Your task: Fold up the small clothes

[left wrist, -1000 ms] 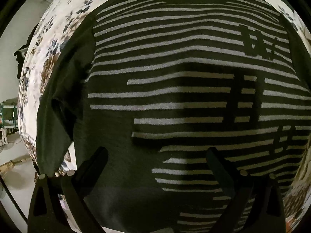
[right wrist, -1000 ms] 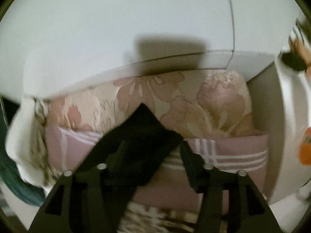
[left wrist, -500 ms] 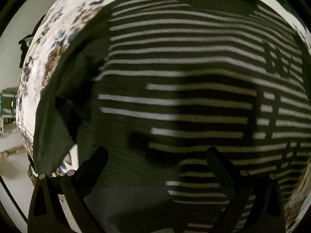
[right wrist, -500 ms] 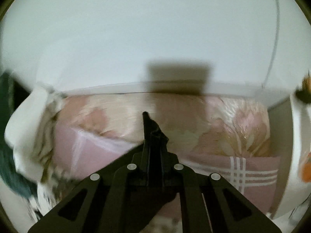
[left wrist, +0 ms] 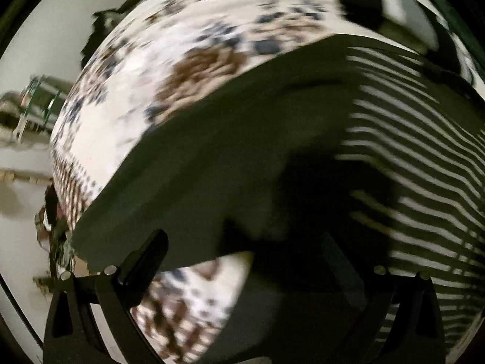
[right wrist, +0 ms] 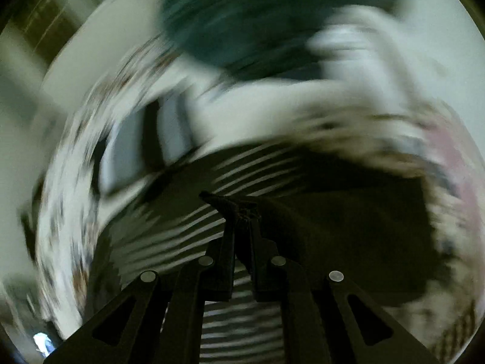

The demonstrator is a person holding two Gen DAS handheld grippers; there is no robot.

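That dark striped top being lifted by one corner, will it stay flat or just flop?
Probably flop: the striped top peaks where the right gripper pinches it and hangs away below. It seems light, since a small pinch lifts it. In the left view it drapes softly over the floral cover.

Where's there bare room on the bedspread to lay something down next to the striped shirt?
The widest bare patch is the floral bedspread beyond the striped shirt's dark sleeve, out to the bed's edge. A smaller patch shows between the left gripper fingers. The far right corner, by the teal cloth, looks crowded.
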